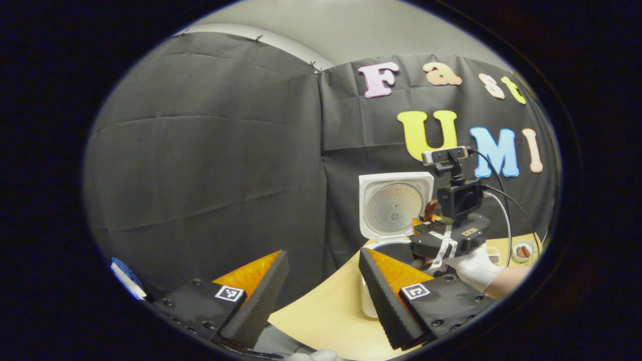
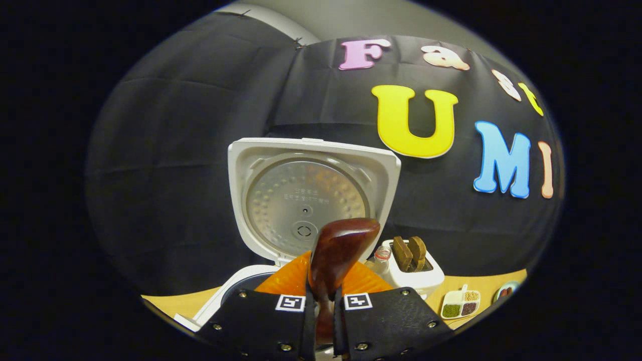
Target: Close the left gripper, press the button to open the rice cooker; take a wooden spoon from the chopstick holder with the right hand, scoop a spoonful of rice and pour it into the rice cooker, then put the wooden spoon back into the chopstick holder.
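— What is sitting closest, and how much room is there around it?

— In the left gripper view the left gripper [image 1: 321, 293] is hanging with its jaws spread wide and nothing between them, over the near edge of the tan table [image 1: 326, 311]. To its left, open space is running back to the black cloth wall [image 1: 210, 150].

— And the other one?

— The right gripper [image 2: 321, 306] is clamping both fingers on the wooden spoon [image 2: 337, 250], whose bowl is standing up in front of the camera, just above the rice cooker [image 2: 311, 195]. From the left gripper view, a gloved hand [image 1: 474, 268] is holding it beside the cooker.

— Farther back?

— The cooker's lid is standing upright and open. Just right of it, the white chopstick holder [image 2: 414, 273] is holding two wooden handles, and a divided dish [image 2: 460, 303] of grains is lying nearer the table's right edge — the cloth wall is closing the booth behind.
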The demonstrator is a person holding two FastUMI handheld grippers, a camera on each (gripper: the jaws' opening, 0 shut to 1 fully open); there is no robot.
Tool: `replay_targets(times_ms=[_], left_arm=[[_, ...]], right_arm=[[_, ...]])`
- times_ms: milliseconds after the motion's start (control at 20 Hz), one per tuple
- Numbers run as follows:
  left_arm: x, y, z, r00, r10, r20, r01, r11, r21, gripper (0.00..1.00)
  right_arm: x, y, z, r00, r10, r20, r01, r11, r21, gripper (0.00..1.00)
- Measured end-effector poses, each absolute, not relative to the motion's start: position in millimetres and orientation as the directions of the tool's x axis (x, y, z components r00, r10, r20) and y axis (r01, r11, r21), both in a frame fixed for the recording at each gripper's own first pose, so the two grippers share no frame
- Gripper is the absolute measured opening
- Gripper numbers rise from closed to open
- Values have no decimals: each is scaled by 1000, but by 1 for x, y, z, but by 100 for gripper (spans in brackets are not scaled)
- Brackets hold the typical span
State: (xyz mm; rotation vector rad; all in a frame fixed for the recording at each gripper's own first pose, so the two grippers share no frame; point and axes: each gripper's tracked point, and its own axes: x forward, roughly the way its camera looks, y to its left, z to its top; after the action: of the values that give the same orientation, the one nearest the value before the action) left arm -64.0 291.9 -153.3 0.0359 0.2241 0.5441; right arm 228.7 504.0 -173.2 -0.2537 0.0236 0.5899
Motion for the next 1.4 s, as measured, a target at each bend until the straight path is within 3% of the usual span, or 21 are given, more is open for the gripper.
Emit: replay_targets(times_ms=[200, 450, 650, 750, 900, 1050, 1400], left_arm=[[-63, 289, -152, 834, 515, -199, -507, 857, 95, 100], [-63, 286, -151, 834, 515, -195, -506, 857, 99, 96], [-60, 285, -153, 834, 514, -199, -505, 857, 100, 100], [-59, 282, -151, 837, 512, -194, -499, 859, 117, 96], [-55, 277, -149, 844, 501, -192, -486, 865, 122, 100], [-52, 271, -146, 854, 485, -188, -471, 875, 113, 100], [-24, 228, -141, 898, 398, -188, -385, 917, 104, 98]], right_arm=[[219, 513, -169, 808, 585, -71, -562, 729, -391, 14], [221, 512, -170, 800, 593, -88, -579, 726, -370, 14], [233, 497, -162, 782, 611, -127, -612, 790, 29, 14], [240, 484, -153, 787, 604, -130, -561, 787, 258, 14], [261, 446, -147, 811, 572, -122, -461, 754, 467, 14], [274, 405, -136, 844, 524, -112, -385, 740, 552, 14], [285, 291, -128, 913, 396, -96, -274, 771, 575, 14]])
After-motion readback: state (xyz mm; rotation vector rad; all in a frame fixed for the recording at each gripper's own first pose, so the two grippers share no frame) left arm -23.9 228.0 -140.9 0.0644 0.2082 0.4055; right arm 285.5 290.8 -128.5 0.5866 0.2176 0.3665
